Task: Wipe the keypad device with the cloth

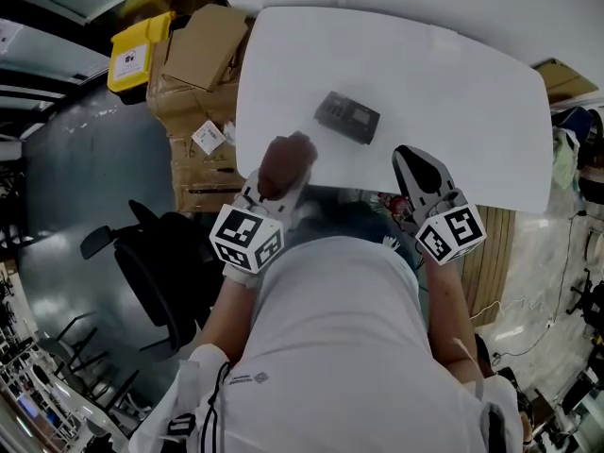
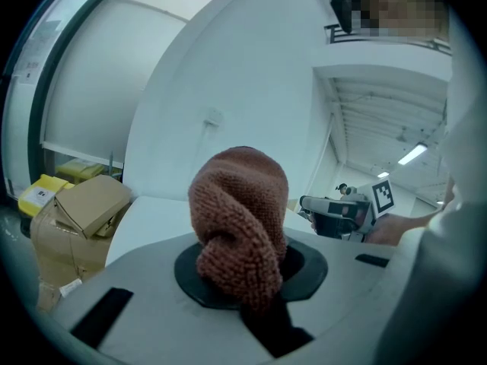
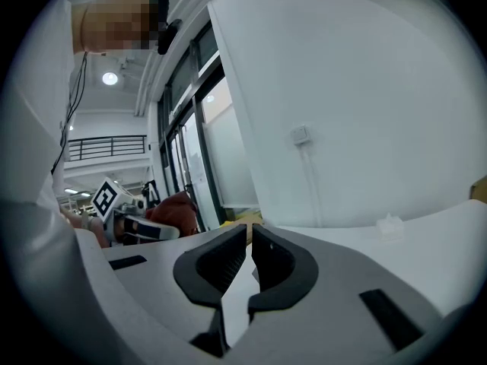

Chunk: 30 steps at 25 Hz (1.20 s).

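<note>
One keypad device [image 1: 347, 118], dark and flat, lies on the white worktop [image 1: 453, 83], a little left of its middle and well apart from both grippers. Its keys are too small to make out. One brown knitted cloth [image 2: 242, 223] is bunched into a rounded lump. The left gripper [image 1: 280, 179] has its jaws clamped on it near the worktop's near edge, short of the device and not touching it. In the left gripper view the lump covers the jaw tips, so only the dark pads on either side of it show.

The right gripper [image 3: 249, 249] is held to the right of the device, over the same near edge. Its jaws are together, tips meeting, with nothing between them.

The person's torso and the two marker cubes hide part of the worktop's near edge.

Left of the worktop stands a stack of cardboard boxes [image 1: 203, 50]; their number is hard to tell, as they overlap. One yellow bin [image 1: 137, 50] sits beside them, and one black office chair [image 1: 160, 253] stands on the floor nearer the person.
</note>
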Motion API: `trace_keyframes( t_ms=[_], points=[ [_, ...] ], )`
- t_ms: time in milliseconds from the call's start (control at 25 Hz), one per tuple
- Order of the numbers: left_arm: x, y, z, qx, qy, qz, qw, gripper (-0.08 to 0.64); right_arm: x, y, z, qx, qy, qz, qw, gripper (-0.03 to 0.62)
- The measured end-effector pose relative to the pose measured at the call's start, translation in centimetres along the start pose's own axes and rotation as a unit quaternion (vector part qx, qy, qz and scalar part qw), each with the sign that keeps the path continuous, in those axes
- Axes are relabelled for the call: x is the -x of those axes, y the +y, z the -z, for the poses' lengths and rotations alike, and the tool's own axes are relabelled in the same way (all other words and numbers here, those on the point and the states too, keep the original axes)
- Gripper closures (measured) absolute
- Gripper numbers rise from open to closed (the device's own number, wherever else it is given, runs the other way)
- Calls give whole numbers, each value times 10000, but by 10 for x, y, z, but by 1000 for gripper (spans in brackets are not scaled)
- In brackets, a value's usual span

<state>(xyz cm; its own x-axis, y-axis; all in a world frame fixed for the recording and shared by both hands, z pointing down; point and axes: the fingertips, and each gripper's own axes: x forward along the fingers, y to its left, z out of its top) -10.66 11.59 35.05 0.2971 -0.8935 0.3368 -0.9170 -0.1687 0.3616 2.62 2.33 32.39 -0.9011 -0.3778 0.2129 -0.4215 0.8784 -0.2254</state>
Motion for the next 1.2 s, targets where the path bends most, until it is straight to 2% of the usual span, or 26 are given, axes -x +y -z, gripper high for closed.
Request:
trace_keyframes(
  t_ms=[280,520,800,1000,1200],
  points=[
    [22,8,11,-12,163,141,9998,495,-3,19,12,-73,-19,171,9998,563],
    [34,14,22,55,298,162,9994,495,-6,37,33,-31,302,168,9994,563],
    [17,16,27,-98,497,160,9986,494,-16,18,44,-100,402,176,9990,562],
    [-4,20,21,-157,543,141,9983,494,-30,-2,54,-43,601,16,9982,561],
    [-36,29,18,-21,710,129,9974,494,-45,-23,64,40,817,-205,9964,561]
  ],
)
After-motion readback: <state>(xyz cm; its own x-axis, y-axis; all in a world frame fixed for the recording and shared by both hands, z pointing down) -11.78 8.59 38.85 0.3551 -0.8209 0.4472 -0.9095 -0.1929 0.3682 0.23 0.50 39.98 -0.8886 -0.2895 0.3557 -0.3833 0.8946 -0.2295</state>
